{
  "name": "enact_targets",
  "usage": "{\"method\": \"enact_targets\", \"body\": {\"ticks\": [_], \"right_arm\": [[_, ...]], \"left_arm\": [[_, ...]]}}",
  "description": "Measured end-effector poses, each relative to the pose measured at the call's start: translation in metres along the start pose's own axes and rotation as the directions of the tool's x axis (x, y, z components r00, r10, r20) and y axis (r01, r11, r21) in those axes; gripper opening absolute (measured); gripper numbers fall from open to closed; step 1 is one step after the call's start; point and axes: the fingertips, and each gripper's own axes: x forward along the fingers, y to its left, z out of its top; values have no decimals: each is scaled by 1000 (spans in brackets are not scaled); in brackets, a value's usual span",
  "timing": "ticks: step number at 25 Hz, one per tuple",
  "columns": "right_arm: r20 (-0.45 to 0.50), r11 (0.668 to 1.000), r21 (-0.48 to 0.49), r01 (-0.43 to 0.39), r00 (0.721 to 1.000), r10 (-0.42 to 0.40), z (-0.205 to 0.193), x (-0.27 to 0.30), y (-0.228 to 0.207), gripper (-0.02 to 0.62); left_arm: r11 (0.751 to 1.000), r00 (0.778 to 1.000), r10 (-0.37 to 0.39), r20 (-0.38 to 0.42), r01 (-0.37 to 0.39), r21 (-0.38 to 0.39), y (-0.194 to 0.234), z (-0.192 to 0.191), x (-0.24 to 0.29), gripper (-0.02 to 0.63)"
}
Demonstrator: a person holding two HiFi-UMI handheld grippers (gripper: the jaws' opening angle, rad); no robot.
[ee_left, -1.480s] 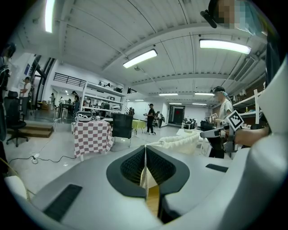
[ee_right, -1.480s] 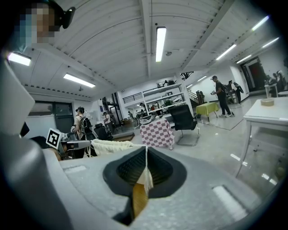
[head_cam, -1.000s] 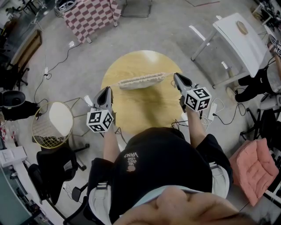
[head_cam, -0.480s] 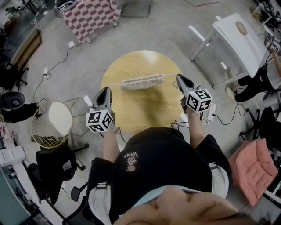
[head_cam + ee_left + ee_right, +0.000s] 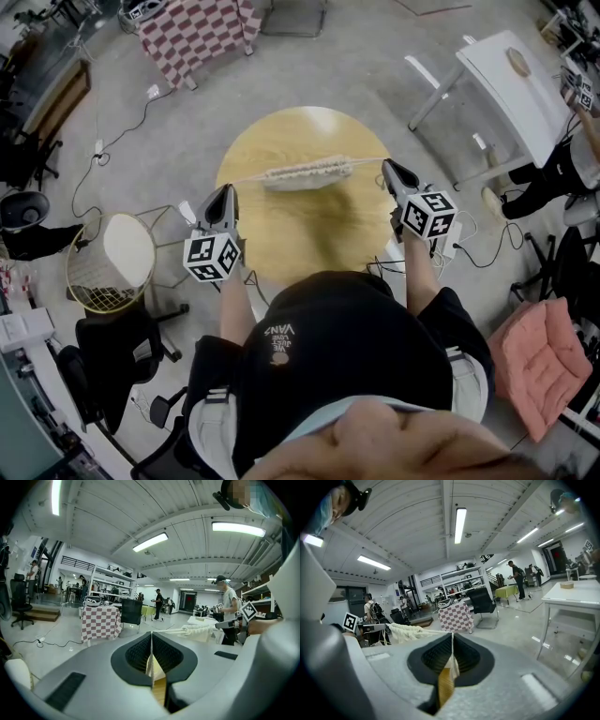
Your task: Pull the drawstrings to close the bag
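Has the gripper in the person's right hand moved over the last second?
Yes, slightly. In the head view the right gripper has slid toward the picture's right, away from the round table's middle, jaws shut on the drawstring.

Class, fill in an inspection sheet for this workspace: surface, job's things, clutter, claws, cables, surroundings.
Surface: round wooden table, with the bag over it.
Job's things: cream bag, mouth gathered; left drawstring and right drawstring both taut.
Clutter: nothing seen on the table.
Claws: left claw shut on the left drawstring; right claw shut on the right drawstring.
Cables: floor cables left of the table.
Surroundings: checkered table, white table, wire basket, pink cushion.
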Motion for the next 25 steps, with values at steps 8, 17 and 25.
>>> {"method": "enact_targets", "body": {"ticks": [8, 17, 25], "right_arm": [[-2, 999, -4, 32, 999, -32, -1, -2, -10, 3], [-6, 999, 4, 43, 999, -43, -2, -3, -13, 3], [-12, 998, 21, 62, 998, -62, -7, -5, -21, 3]], "left_arm": [[1000, 1000, 16, 14, -16, -4, 5, 2, 0, 17], [999, 999, 36, 14, -36, -21, 14, 0, -2, 17], [998, 998, 55, 4, -55, -29, 20, -4, -4, 17]]}}
